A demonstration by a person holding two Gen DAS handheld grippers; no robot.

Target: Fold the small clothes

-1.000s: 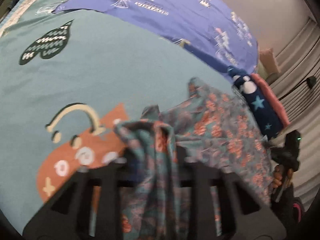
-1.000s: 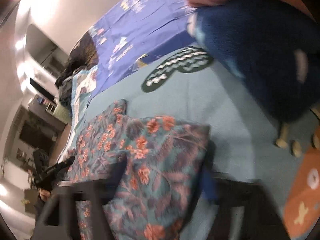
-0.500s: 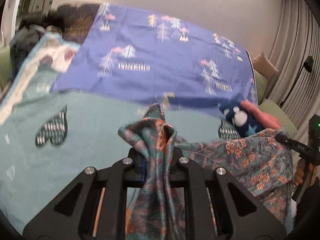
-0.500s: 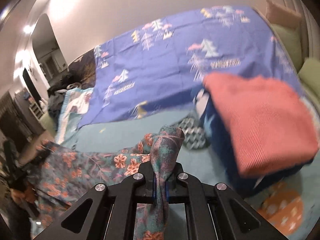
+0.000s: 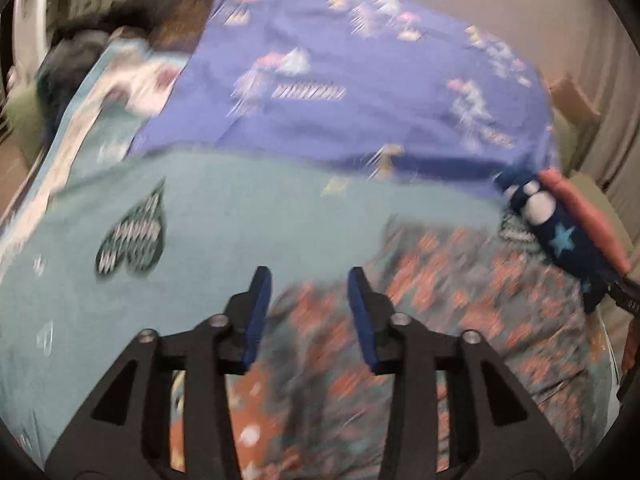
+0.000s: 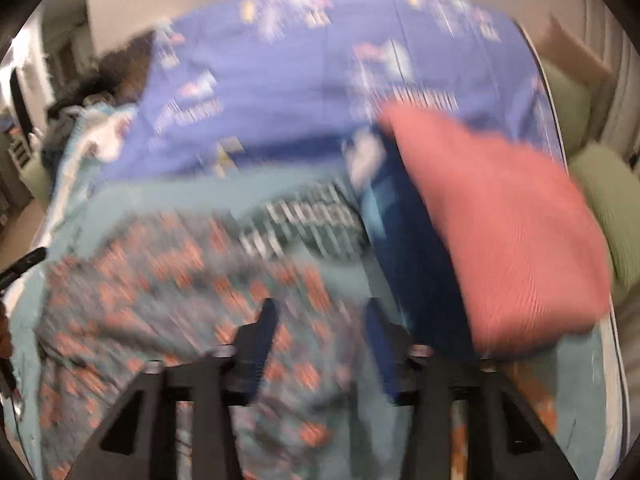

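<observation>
A teal garment with orange flowers (image 5: pixel 460 304) (image 6: pixel 160 292) lies spread on the teal bed cover (image 5: pixel 248 220), blurred by motion. My left gripper (image 5: pixel 308 280) hangs above the garment's left part with its jaws opening and nothing between the blue pads. My right gripper (image 6: pixel 320 312) hangs above the garment's right edge, its jaws also opening, no cloth pinched between them. At the far edge of each view a dark part of the other gripper shows.
A folded stack, a pink cloth (image 6: pixel 500 216) on a navy star-print one (image 5: pixel 568 240), sits to the right of the garment. A purple sheet (image 5: pixel 360 88) covers the far bed. Green cushions (image 6: pixel 608 208) lie at the right; dark clothes (image 5: pixel 68 68) are piled far left.
Both grippers held bunched corners of the floral garment half a second ago. Both have let go and opened, and the garment now lies flat below them.
</observation>
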